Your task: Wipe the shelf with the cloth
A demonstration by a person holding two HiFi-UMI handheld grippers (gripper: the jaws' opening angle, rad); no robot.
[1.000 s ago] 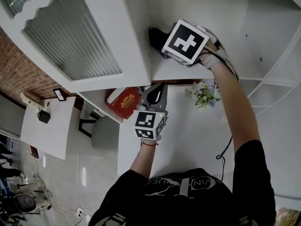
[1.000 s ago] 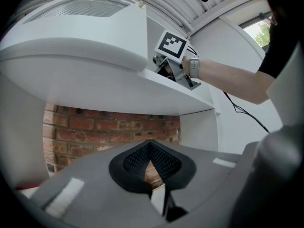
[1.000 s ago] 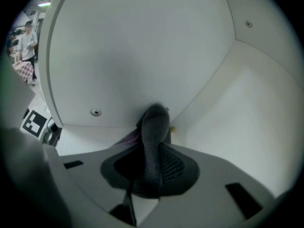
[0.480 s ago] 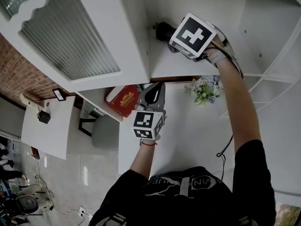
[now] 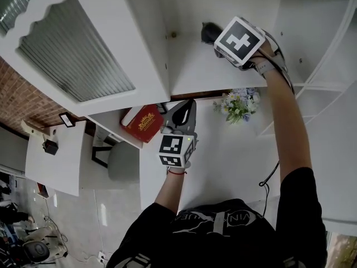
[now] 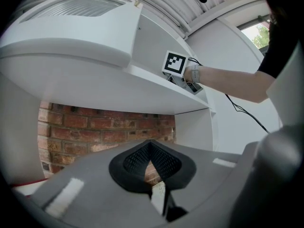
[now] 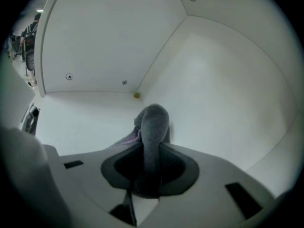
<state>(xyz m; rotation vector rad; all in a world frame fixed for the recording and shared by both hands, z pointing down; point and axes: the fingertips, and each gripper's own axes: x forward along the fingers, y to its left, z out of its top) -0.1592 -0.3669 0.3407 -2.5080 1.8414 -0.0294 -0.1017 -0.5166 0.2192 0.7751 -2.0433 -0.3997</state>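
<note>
Right tongs [image 5: 216, 37] were up inside the shelf compartment at upper right of the head view, clenched on the cloth [image 5: 208, 32], a dark grey wad. In the right gripper view the cloth [image 7: 153, 120] stood pinched btwn the two pads of the right tongs [image 7: 151, 151]. Its rounded end stuck out past the tips, w/ a bit of pale lilac showing on its left side. It was down at the white shelf [image 7: 80, 122], near the back corner where a small yellowish dot [image 7: 137, 95] sat — actual contact w/ the board couldn't be told. In the head view the shelf [image 5: 189, 68] ran across the upper centre, and the person's arm [image 5: 287, 127] reached up to it along the right side.

Left tongs [image 5: 188, 104] hung lower, at centre frame, clenched on nothing. In the left gripper view the left tongs [image 6: 151, 146] had their pads [image 6: 135, 160] meeting at the tip, w/ a brick wall [image 6: 104, 127] behind. They pointed in under the shelf, well apart from the cloth.

Below the shelf — a red box [image 5: 144, 121] just left of the left tongs' tips, and a small bunch of flowers [image 5: 237, 106] to the right on the white surface [image 5: 234, 161]. A cabinet door w/ ribbed glass [image 5: 72, 46] filled the upper left.
</note>
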